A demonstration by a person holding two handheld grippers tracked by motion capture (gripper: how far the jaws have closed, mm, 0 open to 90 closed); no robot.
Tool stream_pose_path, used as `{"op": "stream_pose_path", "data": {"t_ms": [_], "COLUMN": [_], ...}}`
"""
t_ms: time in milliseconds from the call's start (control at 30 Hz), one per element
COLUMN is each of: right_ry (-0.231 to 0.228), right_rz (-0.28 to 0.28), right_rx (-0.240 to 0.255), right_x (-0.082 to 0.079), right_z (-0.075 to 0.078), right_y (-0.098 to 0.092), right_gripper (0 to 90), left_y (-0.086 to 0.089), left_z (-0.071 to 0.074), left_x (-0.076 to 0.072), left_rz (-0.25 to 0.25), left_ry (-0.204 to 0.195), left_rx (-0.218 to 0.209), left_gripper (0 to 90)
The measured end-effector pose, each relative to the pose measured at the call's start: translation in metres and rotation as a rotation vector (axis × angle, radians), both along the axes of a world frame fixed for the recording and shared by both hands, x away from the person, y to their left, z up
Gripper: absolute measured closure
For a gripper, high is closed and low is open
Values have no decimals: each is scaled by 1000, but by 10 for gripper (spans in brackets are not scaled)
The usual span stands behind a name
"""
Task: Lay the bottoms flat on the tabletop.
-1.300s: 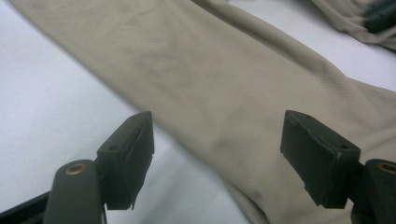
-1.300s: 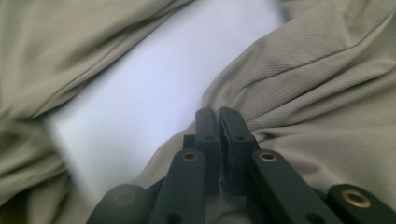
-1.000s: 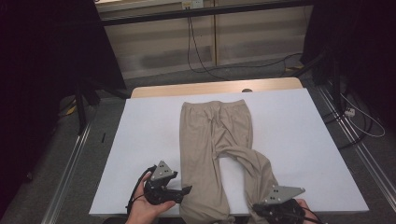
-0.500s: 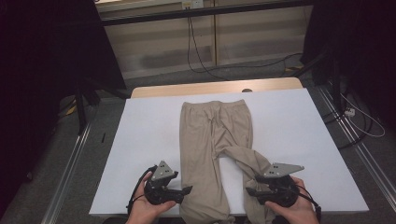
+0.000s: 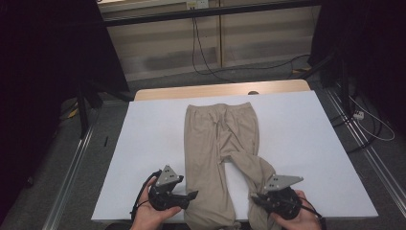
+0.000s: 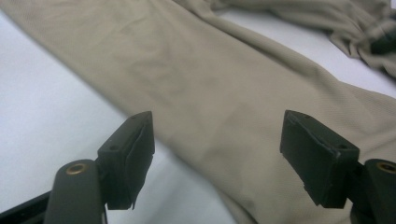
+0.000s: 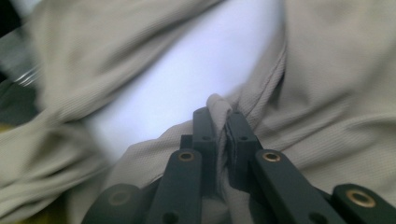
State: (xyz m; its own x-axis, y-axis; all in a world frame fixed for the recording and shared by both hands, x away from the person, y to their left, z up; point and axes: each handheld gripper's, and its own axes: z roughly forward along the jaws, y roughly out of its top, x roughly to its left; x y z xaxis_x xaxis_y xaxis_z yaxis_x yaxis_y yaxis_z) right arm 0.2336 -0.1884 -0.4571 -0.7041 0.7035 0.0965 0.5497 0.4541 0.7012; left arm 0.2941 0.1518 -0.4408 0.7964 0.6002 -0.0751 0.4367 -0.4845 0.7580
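Beige trousers point(image 5: 220, 139) lie flat on the white table point(image 5: 306, 129), waistband at the far side, legs toward me. The right leg bends outward and bunches near the front edge. There my right gripper point(image 5: 257, 199) has just been closing and is now shut on a raised fold of that leg point(image 7: 327, 70); the fabric is pinched between its pads point(image 7: 219, 116). My left gripper point(image 5: 192, 196) is held at the outer side of the left leg near its hem. It is open point(image 6: 219, 154), with the cloth point(image 6: 210, 84) lying beyond the jaws, untouched.
A wooden strip point(image 5: 220, 90) runs along the table's far edge. Beyond it, cables point(image 5: 210, 67) trail across the floor. Metal rails point(image 5: 72, 177) flank the table on the left, and a dark stand point(image 5: 342, 72) rises at the back right.
My right gripper has moved a little away from the near edge along the right leg and pinched a fold of it. The left gripper has stayed put.
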Motion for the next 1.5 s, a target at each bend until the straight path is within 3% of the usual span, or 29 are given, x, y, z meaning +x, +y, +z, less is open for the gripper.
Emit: {"op": "stream_pose_path", "data": {"t_ms": [167, 233, 367, 467, 567, 667, 767, 800, 833, 933, 1000, 1100, 1167, 1200, 1233, 1267, 1333, 1433, 1500], "right_ry": [10, 15, -34, -79, -98, -118, -131, -135, -127, -124, -103, -93, -89, -85, -85, -81, -100, -99, -106], "right_rz": [95, 113, 49, -12, -66, -126, -170, -177, -188, -221, -227, -237, -252, -256, -256, -247, -258, -298, -321], "right_rx": [23, 43, 59, 81, 96, 96, 65, 49, 47, 22, 18, -19, -41, -50, -59, -46, -68, -37, -29], "right_x": [-18, -20, -12, -2, 10, 26, 52, 62, 72, 103, 119, 134, 140, 143, 144, 144, 142, 145, 147], "right_z": [1, 3, 12, 21, 28, 31, 30, 29, 28, 24, 19, 10, 4, 0, -4, -2, 0, 3, 5], "right_y": [14, 15, 4, -11, -26, -40, -50, -52, -52, -48, -41, -29, -25, -23, -22, -22, -24, -38, -48], "right_gripper": [831, 737, 458, 374, 345, 441, 643, 742, 784, 766, 682, 560, 525, 544, 592, 761, 895, 900, 900], "left_y": [-8, -12, -31, -52, -79, -104, -122, -127, -133, -144, -152, -159, -159, -159, -157, -155, -150, -139, -132], "left_z": [0, 1, 8, 8, 5, 3, 2, 1, 0, -1, -4, -11, -15, -15, -14, -13, -13, -9, -6], "left_x": [-3, -4, -3, -3, -3, -4, -7, -8, -9, -13, -13, -14, -14, -14, -12, -10, -8, -7, -7], "left_rz": [-38, -48, -80, -128, -175, -227, -265, -284, -302, -352, -368, -380, -373, -367, -362, -353, -351, -342, -319], "left_ry": [17, 23, 14, 13, 16, 26, 21, 25, 27, 15, 21, 20, 8, -9, 13, 26, 35, 50, 57], "left_rx": [7, -2, -19, -16, -13, -3, 1, 8, -4, 16, 25, 66, 80, 88, 86, 81, 78, 60, 22], "left_gripper": [325, 361, 430, 469, 476, 467, 474, 504, 534, 599, 611, 590, 639, 715, 819, 855, 868, 869, 869]}}
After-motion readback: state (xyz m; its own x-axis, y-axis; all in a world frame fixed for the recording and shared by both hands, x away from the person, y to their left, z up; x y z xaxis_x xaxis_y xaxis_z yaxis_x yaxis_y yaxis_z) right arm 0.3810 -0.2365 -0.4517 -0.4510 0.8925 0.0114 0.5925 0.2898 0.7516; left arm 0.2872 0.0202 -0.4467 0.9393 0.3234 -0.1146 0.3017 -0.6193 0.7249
